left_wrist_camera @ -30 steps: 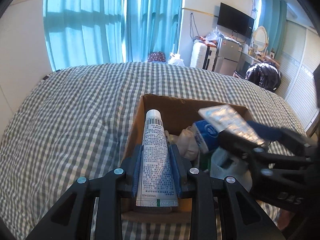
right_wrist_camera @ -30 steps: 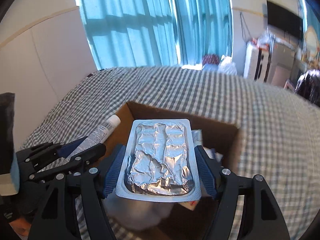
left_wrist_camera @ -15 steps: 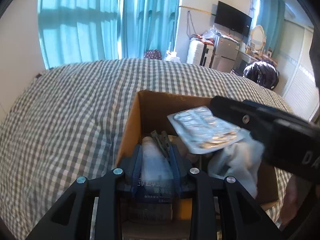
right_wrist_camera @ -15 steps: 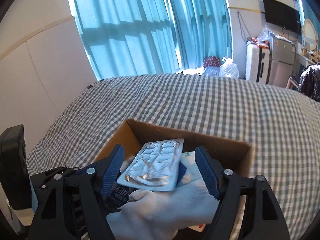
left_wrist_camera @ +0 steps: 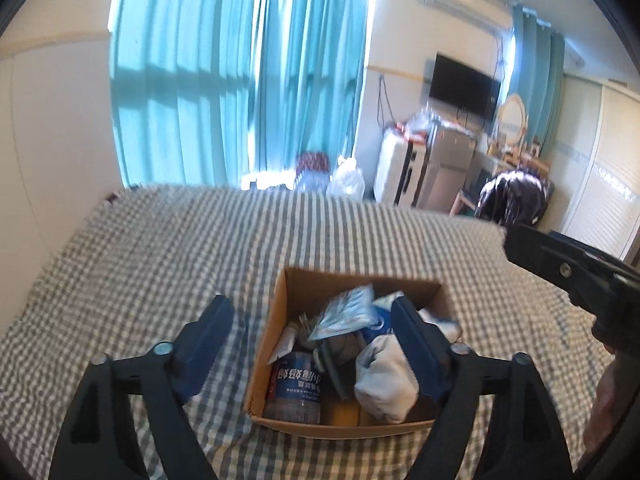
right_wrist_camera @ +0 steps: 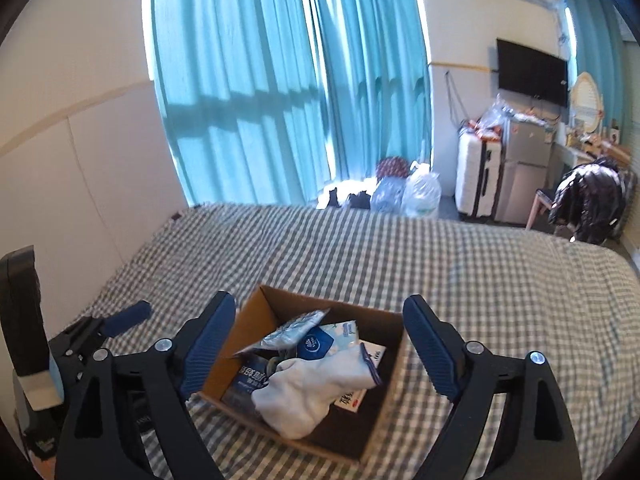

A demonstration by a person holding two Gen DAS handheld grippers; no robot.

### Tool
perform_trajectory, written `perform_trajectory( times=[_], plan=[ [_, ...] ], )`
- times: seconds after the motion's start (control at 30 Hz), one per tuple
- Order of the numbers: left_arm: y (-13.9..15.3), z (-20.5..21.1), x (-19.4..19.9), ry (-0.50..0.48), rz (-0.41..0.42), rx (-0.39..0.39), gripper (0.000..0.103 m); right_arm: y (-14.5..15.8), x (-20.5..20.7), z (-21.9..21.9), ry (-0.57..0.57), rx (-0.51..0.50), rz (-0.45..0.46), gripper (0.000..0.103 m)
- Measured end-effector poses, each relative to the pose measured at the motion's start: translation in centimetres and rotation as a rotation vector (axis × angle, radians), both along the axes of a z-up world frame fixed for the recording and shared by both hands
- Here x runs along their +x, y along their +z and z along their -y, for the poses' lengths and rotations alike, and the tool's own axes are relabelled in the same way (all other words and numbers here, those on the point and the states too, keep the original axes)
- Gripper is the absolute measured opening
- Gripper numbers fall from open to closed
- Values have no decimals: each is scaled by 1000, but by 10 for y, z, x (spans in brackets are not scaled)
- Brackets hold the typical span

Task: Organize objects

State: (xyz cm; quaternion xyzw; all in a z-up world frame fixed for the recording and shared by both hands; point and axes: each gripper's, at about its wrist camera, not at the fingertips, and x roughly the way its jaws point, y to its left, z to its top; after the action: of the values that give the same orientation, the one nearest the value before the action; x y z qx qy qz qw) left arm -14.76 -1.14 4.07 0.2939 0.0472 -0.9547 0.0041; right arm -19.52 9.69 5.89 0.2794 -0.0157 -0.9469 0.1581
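Observation:
A cardboard box (left_wrist_camera: pixel 276 328) sits on the checked bed; it also shows in the right wrist view (right_wrist_camera: pixel 388 364). Inside lie a silver blister pack (left_wrist_camera: pixel 344 314) (right_wrist_camera: pixel 292 330), a white sock (left_wrist_camera: pixel 384 380) (right_wrist_camera: pixel 312 392), a tube with a blue label (left_wrist_camera: pixel 296 384) (right_wrist_camera: pixel 252 376) and a blue-and-white packet (right_wrist_camera: pixel 320 342). My left gripper (left_wrist_camera: pixel 312 344) is open and empty above the box's near edge. My right gripper (right_wrist_camera: pixel 316 348) is open and empty above the box. The right gripper's body (left_wrist_camera: pixel 580 280) shows at the right of the left wrist view.
The grey checked bedsheet (left_wrist_camera: pixel 180 248) spreads around the box. Teal curtains (right_wrist_camera: pixel 280 80) hang behind the bed. A suitcase, small fridge (right_wrist_camera: pixel 520 172) and a chair with a black jacket (right_wrist_camera: pixel 588 204) stand at the far right. A wall runs along the bed's left side.
Both grippers have opened and pulled back up from the box. The tube has left my left gripper and the blister pack has left my right gripper; both now lie in the box.

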Motion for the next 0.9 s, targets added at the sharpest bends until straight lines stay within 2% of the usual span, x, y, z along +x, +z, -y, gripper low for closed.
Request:
perform_trajectory(
  times=[0.07, 0.17, 0.3, 0.4, 0.53, 0.67, 0.8, 0.9],
  plan=[
    [15, 1, 13, 11, -32, -3, 92, 15, 18, -3, -12, 7, -31, 89],
    [38, 2, 32, 8, -72, -4, 92, 39, 46, -7, -16, 24, -56, 89],
    [58, 3, 53, 11, -124, -13, 99, 58, 78, -11, -38, 42, -93, 93],
    [66, 4, 68, 2, -156, -30, 100, 64, 101, -13, -56, 66, -128, 95],
    [69, 0, 86, -9, -187, -74, 103, 62, 119, -17, -83, 53, -150, 103],
    [66, -5, 102, -17, -216, -107, 103, 51, 129, -17, -104, 51, -170, 103],
    [56, -5, 108, -29, -227, -104, 103, 30, 130, -16, -131, 70, -195, 103],
    [43, 1, 108, 2, -230, -101, 103, 12, 125, -17, -143, 82, -190, 103]
  ],
)
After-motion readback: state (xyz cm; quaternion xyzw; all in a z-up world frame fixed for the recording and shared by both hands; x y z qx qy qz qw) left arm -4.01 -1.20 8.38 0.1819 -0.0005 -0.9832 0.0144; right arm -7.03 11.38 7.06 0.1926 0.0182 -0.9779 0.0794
